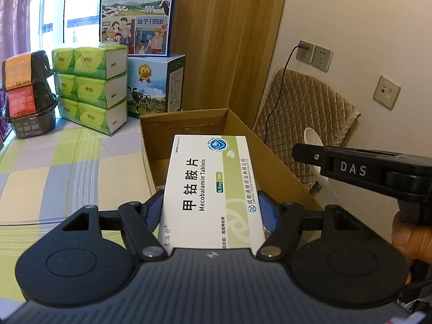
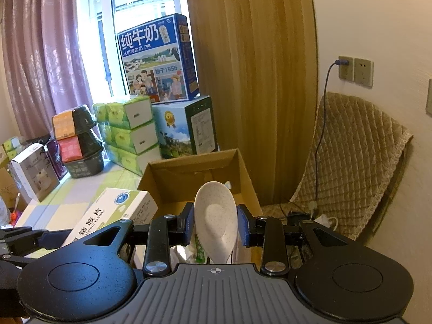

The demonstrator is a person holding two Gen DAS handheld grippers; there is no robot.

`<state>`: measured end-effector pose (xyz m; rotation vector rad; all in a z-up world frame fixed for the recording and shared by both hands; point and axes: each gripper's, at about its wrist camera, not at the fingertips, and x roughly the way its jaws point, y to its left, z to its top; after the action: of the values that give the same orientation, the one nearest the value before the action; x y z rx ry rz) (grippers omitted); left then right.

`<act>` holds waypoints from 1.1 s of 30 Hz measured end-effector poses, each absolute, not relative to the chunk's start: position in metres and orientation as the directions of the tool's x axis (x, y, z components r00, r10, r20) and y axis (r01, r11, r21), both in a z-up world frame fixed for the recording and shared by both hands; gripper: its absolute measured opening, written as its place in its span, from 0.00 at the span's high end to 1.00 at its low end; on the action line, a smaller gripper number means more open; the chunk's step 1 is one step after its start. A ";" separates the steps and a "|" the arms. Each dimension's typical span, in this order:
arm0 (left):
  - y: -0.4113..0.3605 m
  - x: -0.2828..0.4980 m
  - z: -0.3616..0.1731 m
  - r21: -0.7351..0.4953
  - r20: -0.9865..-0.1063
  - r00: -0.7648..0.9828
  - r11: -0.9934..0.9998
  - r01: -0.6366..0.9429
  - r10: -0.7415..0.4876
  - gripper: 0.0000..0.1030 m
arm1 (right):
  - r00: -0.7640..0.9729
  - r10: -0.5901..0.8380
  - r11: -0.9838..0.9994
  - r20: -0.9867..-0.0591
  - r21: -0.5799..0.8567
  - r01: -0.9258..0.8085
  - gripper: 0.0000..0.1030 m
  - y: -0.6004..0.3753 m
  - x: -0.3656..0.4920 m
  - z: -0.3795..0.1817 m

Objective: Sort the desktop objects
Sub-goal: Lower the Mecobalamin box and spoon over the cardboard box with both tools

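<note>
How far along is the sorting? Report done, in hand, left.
Done: nothing clearly; the cardboard box looks mostly empty. In hand: left tool grips the medicine box; right tool grips the white spoon. Left: both still need dropping in.

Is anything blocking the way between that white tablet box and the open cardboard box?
Nothing visible does. The left gripper holds the Mecobalamin tablet box right over the near rim of the open cardboard box.
</note>
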<state>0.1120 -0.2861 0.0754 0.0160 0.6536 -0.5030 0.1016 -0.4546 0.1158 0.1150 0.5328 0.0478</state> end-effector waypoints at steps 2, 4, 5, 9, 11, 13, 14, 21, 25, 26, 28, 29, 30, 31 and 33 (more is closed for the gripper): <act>-0.289 0.117 0.074 -0.146 -0.587 0.676 0.880 0.452 -0.445 0.35 | 0.861 0.078 0.992 -0.502 0.122 -0.019 0.70 -0.455 0.107 0.117; -0.291 0.121 0.074 -0.150 -0.588 0.674 0.880 0.451 -0.446 0.35 | 0.861 0.079 0.992 -0.502 0.120 -0.021 0.70 -0.456 0.112 0.117; -0.292 0.123 0.073 -0.154 -0.589 0.673 0.879 0.450 -0.448 0.35 | 0.861 0.080 0.993 -0.503 0.120 -0.022 0.70 -0.456 0.115 0.117; -0.294 0.132 0.070 -0.162 -0.594 0.668 0.880 0.447 -0.449 0.35 | 0.860 0.082 0.993 -0.504 0.119 -0.025 0.70 -0.457 0.124 0.117; -0.295 0.137 0.068 -0.168 -0.597 0.665 0.881 0.443 -0.449 0.35 | 0.859 0.083 0.992 -0.506 0.120 -0.025 0.70 -0.458 0.128 0.116; -0.295 0.141 0.065 -0.175 -0.600 0.662 0.881 0.439 -0.449 0.35 | 0.857 0.084 0.992 -0.508 0.121 -0.026 0.70 -0.459 0.133 0.115; -0.295 0.144 0.064 -0.180 -0.601 0.661 0.882 0.436 -0.450 0.35 | 0.856 0.085 0.992 -0.509 0.122 -0.026 0.70 -0.460 0.136 0.115; -0.297 0.158 0.058 -0.203 -0.602 0.654 0.881 0.428 -0.457 0.35 | 0.852 0.092 0.990 -0.515 0.139 -0.024 0.70 -0.465 0.153 0.111; -0.297 0.166 0.052 -0.219 -0.608 0.649 0.882 0.417 -0.458 0.35 | 0.851 0.095 0.989 -0.516 0.143 -0.024 0.70 -0.467 0.162 0.110; -0.297 0.168 0.051 -0.220 -0.610 0.647 0.882 0.416 -0.457 0.35 | 0.852 0.095 0.989 -0.515 0.144 -0.023 0.70 -0.468 0.164 0.109; -0.298 0.169 0.048 -0.220 -0.613 0.646 0.884 0.413 -0.454 0.35 | 0.853 0.094 0.988 -0.514 0.153 -0.017 0.70 -0.470 0.168 0.109; -0.299 0.170 0.047 -0.216 -0.612 0.648 0.885 0.413 -0.452 0.35 | 0.853 0.094 0.988 -0.514 0.157 -0.014 0.70 -0.471 0.170 0.108; -0.300 0.170 0.045 -0.214 -0.612 0.649 0.885 0.414 -0.452 0.35 | 0.853 0.093 0.987 -0.514 0.158 -0.013 0.70 -0.471 0.171 0.108; -0.300 0.171 0.044 -0.215 -0.613 0.648 0.884 0.414 -0.452 0.35 | 0.852 0.093 0.987 -0.515 0.158 -0.013 0.70 -0.471 0.173 0.108; -0.301 0.172 0.041 -0.221 -0.617 0.643 0.884 0.412 -0.454 0.35 | 0.851 0.094 0.988 -0.516 0.156 -0.015 0.70 -0.471 0.174 0.107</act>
<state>0.1723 -0.3014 0.0410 -0.0624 0.7195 -0.4941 0.1744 -0.4706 0.1075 0.1484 0.5501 0.0576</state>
